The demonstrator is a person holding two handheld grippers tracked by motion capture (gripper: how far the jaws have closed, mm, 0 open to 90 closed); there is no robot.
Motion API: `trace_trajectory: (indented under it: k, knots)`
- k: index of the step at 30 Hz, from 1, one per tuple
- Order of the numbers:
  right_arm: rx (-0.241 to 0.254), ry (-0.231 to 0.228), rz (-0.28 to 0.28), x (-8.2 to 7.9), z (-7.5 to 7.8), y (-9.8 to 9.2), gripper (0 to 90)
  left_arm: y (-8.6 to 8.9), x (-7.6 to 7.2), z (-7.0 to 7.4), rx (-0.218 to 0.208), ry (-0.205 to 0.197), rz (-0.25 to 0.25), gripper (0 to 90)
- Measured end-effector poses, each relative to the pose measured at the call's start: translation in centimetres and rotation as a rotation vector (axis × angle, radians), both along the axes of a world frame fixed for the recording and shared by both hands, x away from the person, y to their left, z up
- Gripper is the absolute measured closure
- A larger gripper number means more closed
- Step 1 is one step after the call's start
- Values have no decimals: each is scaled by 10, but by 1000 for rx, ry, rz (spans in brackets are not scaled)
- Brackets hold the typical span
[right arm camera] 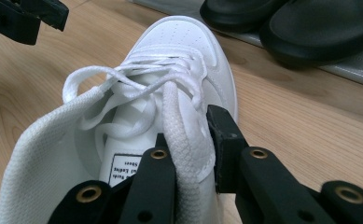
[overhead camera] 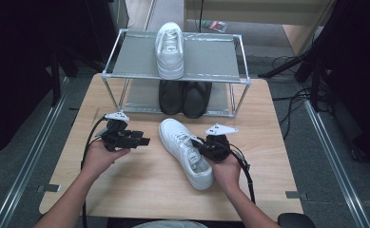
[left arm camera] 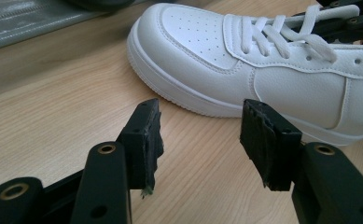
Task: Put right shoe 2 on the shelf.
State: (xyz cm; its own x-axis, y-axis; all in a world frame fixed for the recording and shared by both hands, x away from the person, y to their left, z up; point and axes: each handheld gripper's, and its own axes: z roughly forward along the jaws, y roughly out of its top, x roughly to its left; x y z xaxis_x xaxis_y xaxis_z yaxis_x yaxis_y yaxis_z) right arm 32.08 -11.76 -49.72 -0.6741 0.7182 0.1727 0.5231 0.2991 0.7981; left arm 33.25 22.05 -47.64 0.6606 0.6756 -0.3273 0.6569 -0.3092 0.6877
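Note:
A white lace-up sneaker (overhead camera: 185,149) (left arm camera: 244,60) (right arm camera: 170,56) lies on the wooden table (overhead camera: 135,180), its toe pointing toward the shoe rack. My right gripper (overhead camera: 199,145) (right arm camera: 188,130) is shut on the sneaker's side wall beside the laces, with one jaw inside the opening and the other outside. To the left of the sneaker my left gripper (overhead camera: 143,141) (left arm camera: 200,140) is open and holds nothing. Its jaws point at the side of the toe from a short way off.
A two-shelf metal rack (overhead camera: 135,61) stands at the table's far edge. A second white sneaker (overhead camera: 169,50) sits on its top shelf and a pair of black shoes (overhead camera: 185,97) (right arm camera: 305,28) on the lower one. Bare wood lies between the left gripper and the sneaker.

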Motion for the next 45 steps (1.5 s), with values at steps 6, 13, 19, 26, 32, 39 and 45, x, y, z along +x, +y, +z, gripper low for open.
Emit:
trace_trajectory:
  k: [6, 13, 19, 26, 32, 39, 45]
  knots:
    - [-13, 9, 22, 4, 3, -2, 848, 0, 1, -1, 10, -2, 12, 448]
    - [12, 42, 63, 12, 7, -9, 850, 1, 0, -1, 18, -3, 15, 432]
    - [34, 66, 110, 20, 16, -16, 850, 7, -1, 0, 15, -9, 28, 430]
    - [41, 34, 233, 37, 44, -34, 849, 14, -1, 0, 13, -10, 45, 430]
    - [104, 25, 369, 55, 65, -55, 848, 13, -1, 0, 15, -11, 41, 430]
    - [75, 3, 402, 62, 102, -70, 846, 13, -2, 0, 15, -16, 46, 431]
    - [79, -14, 345, 63, 133, -85, 845, 13, -2, 0, 13, -15, 51, 431]
